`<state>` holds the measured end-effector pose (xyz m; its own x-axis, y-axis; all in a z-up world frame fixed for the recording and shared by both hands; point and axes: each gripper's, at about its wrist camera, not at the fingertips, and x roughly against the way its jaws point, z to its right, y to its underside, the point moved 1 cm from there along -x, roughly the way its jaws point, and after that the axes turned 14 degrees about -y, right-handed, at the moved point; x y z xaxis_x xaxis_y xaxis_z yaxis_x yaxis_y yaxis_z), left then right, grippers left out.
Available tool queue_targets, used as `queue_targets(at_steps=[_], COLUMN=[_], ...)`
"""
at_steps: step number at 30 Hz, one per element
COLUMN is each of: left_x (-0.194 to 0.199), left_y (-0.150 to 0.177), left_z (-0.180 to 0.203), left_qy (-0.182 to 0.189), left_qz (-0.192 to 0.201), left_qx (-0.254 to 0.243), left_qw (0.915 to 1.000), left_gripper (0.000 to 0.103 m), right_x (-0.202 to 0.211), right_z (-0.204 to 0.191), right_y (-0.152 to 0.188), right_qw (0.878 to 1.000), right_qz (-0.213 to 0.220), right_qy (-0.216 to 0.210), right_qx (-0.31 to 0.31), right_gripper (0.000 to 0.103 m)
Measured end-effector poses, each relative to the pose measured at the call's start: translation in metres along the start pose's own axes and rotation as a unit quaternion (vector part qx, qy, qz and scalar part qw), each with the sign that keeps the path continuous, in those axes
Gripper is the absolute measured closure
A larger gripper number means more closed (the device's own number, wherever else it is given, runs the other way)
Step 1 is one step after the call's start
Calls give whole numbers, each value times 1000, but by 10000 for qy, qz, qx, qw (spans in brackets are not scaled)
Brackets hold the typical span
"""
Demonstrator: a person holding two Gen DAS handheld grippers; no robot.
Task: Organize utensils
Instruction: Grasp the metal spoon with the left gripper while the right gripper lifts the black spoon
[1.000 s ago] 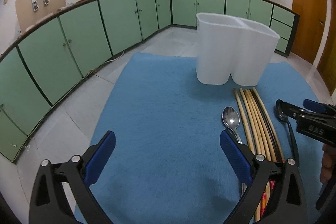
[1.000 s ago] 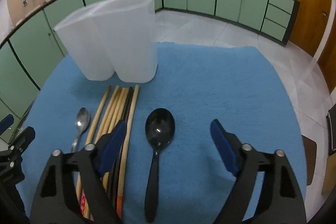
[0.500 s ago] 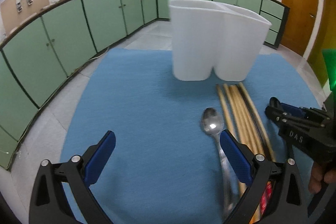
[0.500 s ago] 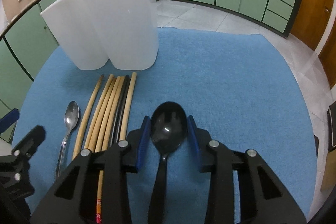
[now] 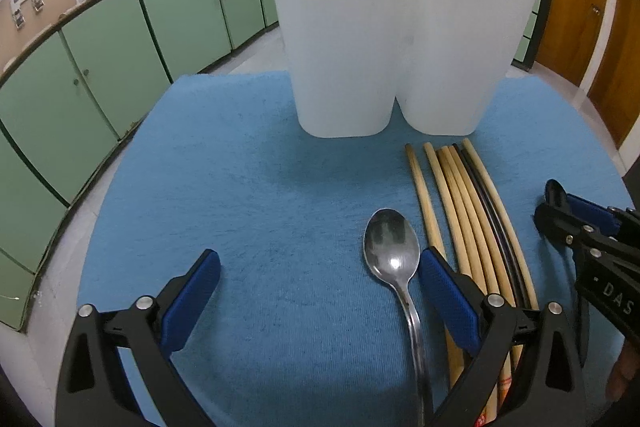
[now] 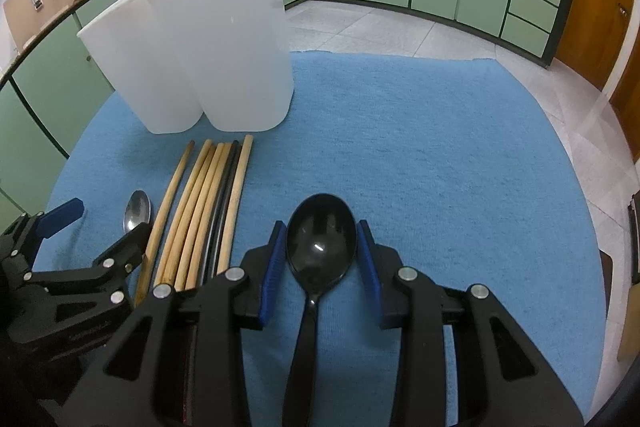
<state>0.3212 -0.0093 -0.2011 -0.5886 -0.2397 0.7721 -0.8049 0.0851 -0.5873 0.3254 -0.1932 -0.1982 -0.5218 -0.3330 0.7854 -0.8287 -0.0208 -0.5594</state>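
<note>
Spoon point(image 5: 390, 255) is lying handle-first toward the left tool point(image 5: 320, 287), just inside its right pad, tool spread wide; right tool point(image 6: 322, 255) is pinching the black spoon point(image 6: 320, 247).

Mat point(image 5: 256, 187): blue cloth, matt, with a fine ribbed, slightly fuzzy weave. Holder point(image 5: 392, 39): white plastic, smooth and faintly translucent; chopsticks point(image 5: 452, 195): pale wood, satin-smooth, with one glossy black stick among them. Small spoon point(image 5: 390, 247): polished metal, mirror-bright; large spoon point(image 6: 320, 243): black plastic, glossy.
</note>
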Motion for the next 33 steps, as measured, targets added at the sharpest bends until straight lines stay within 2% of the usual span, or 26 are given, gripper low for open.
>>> queue_targets(at_steps=[8,10,12,15,16,17,18,20,21,26,29,33], left_x=[-6,-7,-8,-5,-3,-2,0,3,4,11,25,54], left_y=[-8,-10,-12,-13,-14,-15,-16,-17,-17,-13,-4,0], left_z=[-7,-8,-9,-6,-5,-3,-2,1,2,-3,-22,-42], left_qy=[91,91,122,223,276,362,435,552,601,926,1028,1143], left_qz=[-123,-152,-174,-149,-139,-125,-107,-54,-23,176,624,1295], left_qx=[68,99,122,87,77,66,58,10,-11,127,293,552], left_qw=[9999,9998,9997,9996,9995,9992,9990,9985,9982,9955,9923,9834], left_gripper=[5,5,9,24,33,42,47,68,74,75,75,75], right_x=[-1,-3,-4,-6,-7,-8,-8,-6,-6,12,31,57], right_z=[-5,-6,-6,-3,-4,-4,-3,-1,-1,0,-3,-4], right_y=[-3,-7,-11,-16,-17,-18,-19,-20,-19,-13,-9,-9], right_qw=[9999,9997,9995,9990,9989,9987,9986,9987,9987,9990,9968,9896], right_qz=[-146,-232,-313,-436,-466,-495,-518,-483,-449,104,578,1202], right_qy=[-12,-44,-46,-104,-87,-64,-91,-174,-213,-438,-477,-649], right_qx=[68,85,81,10,17,41,32,-38,-62,51,278,446], right_gripper=[67,64,64,64,69,69,70,70,70,70,70,70])
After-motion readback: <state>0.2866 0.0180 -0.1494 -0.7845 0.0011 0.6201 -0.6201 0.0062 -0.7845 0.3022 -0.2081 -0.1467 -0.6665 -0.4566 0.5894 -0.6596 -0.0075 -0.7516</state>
